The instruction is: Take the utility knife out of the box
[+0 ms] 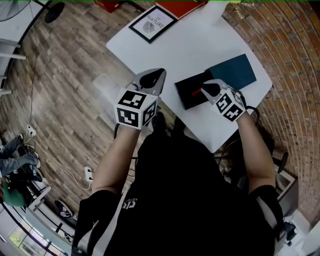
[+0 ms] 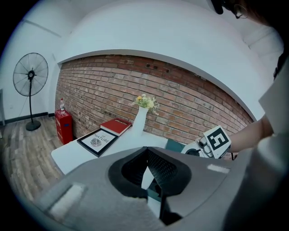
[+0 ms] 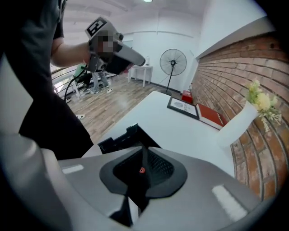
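An open black box (image 1: 186,94) lies near the front of the white table (image 1: 190,45), and its teal lid (image 1: 234,71) rests beside it on the right. My right gripper (image 1: 204,90) hovers over the box, its jaws closed on a red and black utility knife (image 1: 196,92). In the right gripper view only a red spot of the utility knife (image 3: 142,170) shows between the closed jaws, with the black box (image 3: 121,138) just beyond. My left gripper (image 1: 159,75) is held above the table's left edge, shut and holding nothing.
A framed print (image 1: 152,23), a red book (image 1: 180,6) and a white vase with flowers (image 2: 141,118) stand at the table's far end. A brick wall (image 1: 280,45) runs along the right. A fan (image 2: 30,74) and a red extinguisher (image 2: 63,125) stand on the floor.
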### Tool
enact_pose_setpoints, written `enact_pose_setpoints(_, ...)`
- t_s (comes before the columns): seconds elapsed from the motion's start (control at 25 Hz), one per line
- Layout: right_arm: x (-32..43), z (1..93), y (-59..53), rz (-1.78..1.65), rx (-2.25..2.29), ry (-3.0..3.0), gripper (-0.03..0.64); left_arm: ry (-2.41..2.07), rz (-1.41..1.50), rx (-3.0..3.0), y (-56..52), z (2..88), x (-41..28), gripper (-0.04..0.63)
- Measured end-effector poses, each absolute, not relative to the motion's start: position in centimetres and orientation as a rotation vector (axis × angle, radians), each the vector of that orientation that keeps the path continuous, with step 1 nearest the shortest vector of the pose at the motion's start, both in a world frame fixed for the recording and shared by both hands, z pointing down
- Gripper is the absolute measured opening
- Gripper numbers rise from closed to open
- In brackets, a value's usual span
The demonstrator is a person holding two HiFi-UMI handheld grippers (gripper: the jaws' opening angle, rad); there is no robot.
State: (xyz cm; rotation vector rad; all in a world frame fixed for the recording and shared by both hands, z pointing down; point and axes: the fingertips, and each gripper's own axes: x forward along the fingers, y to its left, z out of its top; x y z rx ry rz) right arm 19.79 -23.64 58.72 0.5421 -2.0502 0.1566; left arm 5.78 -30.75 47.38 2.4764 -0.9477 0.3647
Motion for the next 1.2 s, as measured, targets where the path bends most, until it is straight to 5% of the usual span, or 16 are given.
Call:
enact_pose_setpoints(0.44, 19.9, 64.8, -20.9, -0.06, 0.046, -1.87, 0.08, -1.009, 0.352, 2.415, -30.2, 48.5, 5.5, 0.008)
enact_pose_setpoints(1.2, 21.5, 69.8, -20.5, -0.133, -0.163, -1.606, 0.072, -1.074, 0.33, 2.348, -28.7, 49.8, 2.9, 0.008)
